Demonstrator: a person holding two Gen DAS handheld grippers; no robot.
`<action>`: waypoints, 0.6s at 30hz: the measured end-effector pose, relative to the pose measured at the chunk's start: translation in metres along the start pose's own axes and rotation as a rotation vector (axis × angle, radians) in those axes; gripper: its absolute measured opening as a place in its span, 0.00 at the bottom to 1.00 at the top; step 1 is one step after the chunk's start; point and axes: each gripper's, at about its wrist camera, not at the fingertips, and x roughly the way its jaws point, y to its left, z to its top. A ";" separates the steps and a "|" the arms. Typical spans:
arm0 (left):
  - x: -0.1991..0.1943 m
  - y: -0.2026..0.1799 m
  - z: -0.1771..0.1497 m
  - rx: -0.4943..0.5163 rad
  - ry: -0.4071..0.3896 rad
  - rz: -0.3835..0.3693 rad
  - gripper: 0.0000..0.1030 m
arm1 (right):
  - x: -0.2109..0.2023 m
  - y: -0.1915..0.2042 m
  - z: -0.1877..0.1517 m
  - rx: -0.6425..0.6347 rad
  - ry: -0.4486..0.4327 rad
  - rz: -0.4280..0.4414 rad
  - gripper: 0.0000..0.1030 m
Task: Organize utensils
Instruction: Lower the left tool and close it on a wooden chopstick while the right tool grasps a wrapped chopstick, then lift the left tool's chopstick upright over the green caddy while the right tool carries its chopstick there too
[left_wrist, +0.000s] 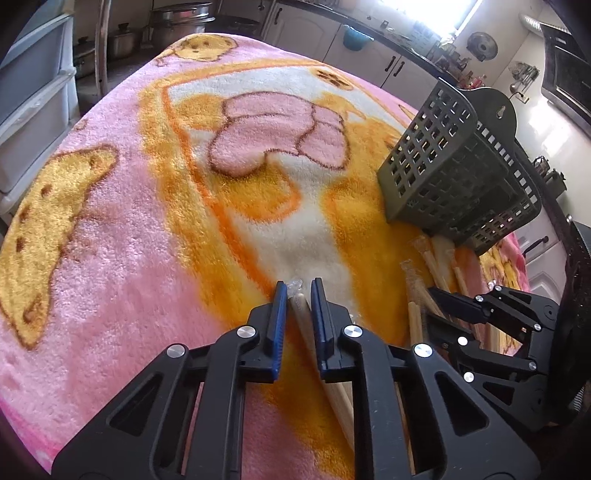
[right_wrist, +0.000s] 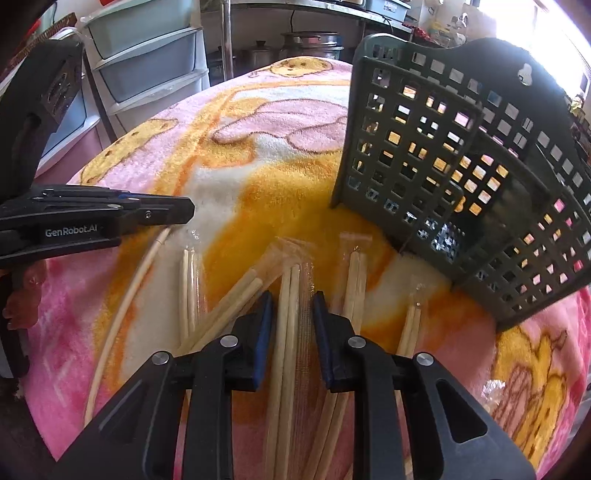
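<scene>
step in hand: pick-up, both hands at once. left gripper (left_wrist: 299, 286) has its jaws closed on one wrapped chopstick pair (left_wrist: 300, 314), near edge, left of the pile. right gripper (right_wrist: 291, 297) jaws pinch another wrapped chopstick pair (right_wrist: 286, 332) mid-pile; whether the pads press firmly is hard to tell. other wrapped pairs (right_wrist: 190, 284) lie loose alongside. grey slotted basket (right_wrist: 424, 155) sits tilted, far right, looks empty. next, likely: lift clear, tip the sticks upright, drop into a basket compartment. surface: fleecy pink-and-orange blanket (left_wrist: 129, 240). room: kitchen, cabinets (left_wrist: 369, 51), plastic drawers (right_wrist: 147, 55), pots behind.
</scene>
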 end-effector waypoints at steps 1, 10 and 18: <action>0.000 0.001 0.000 0.001 -0.001 -0.003 0.08 | 0.001 -0.001 0.002 0.004 0.001 0.005 0.20; 0.001 0.002 0.003 0.013 -0.002 -0.016 0.05 | 0.008 -0.014 0.015 0.061 0.011 0.062 0.08; -0.015 0.002 0.009 0.022 -0.035 -0.033 0.05 | -0.011 -0.033 0.019 0.154 -0.037 0.155 0.06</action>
